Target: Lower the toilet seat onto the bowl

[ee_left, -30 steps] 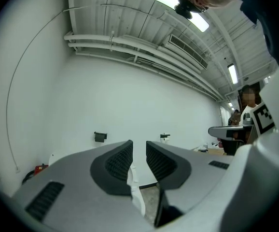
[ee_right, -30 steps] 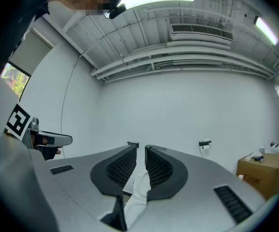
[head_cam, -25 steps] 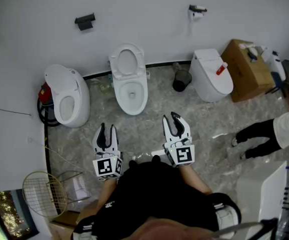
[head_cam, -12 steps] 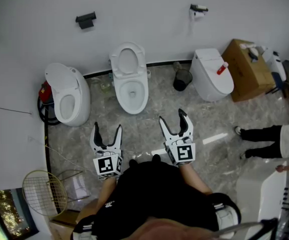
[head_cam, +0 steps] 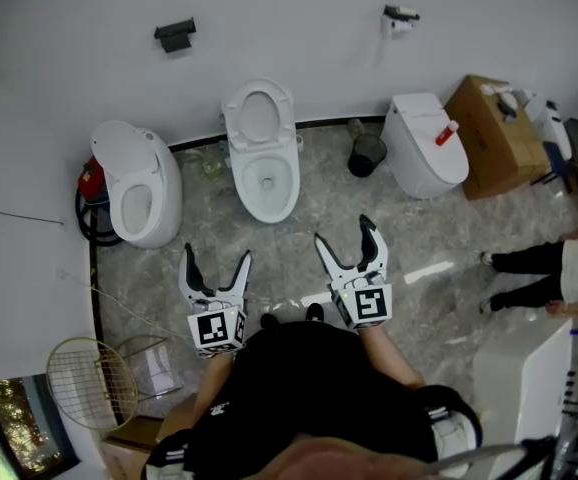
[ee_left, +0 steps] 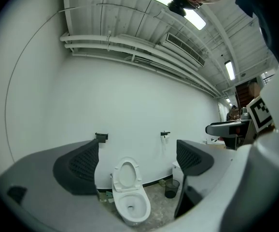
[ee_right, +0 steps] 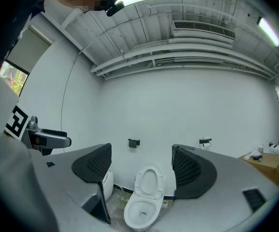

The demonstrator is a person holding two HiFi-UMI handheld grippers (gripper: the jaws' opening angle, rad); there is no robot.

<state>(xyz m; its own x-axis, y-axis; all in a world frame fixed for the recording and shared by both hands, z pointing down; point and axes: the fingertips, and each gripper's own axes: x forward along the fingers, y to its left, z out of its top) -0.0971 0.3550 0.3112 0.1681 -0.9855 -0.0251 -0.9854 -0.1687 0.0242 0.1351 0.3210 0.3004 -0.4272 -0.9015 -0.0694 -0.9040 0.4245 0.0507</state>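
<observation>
Since a second ago: noted jaws of left gripper (head_cam: pixel 216 255) and right gripper (head_cam: pixel 344 231) spread much wider and opening now, with nothing between either pair. Also noted legs of a bystander (head_cam: pixel 529 263) shifted toward the floor's right edge.

Toilet seat (head_cam: pixel 259 116): raised, upright against the back wall, not on the bowl (head_cam: pixel 266 181). Bowl open, water showing in the right gripper view. Middle toilet of three along the floor's far edge.

Grippers: both held over the marble floor (head_cam: pixel 299 268), well apart from the toilet, pointing toward it. Left one just left of the bowl's line, right one just right of it. Touching nothing. Framed between the spread pads in both gripper views: seat and bowl, at a distance.

Around the toilet:
- Second toilet (head_cam: pixel 137 183) to its left, near the floor's left edge, something red (head_cam: pixel 91 180) behind it.
- Third toilet (head_cam: pixel 426 148) to its right, lid down.
- Dark bin (head_cam: pixel 366 154) between middle and right toilets.
- Cardboard box (head_cam: pixel 496 136) just beside the right toilet, toward the far right corner.
- Black wall fitting (head_cam: pixel 174 34) above left, paper holder (head_cam: pixel 399 14) above right.
- Racket (head_cam: pixel 87 385) at the near left corner.
</observation>
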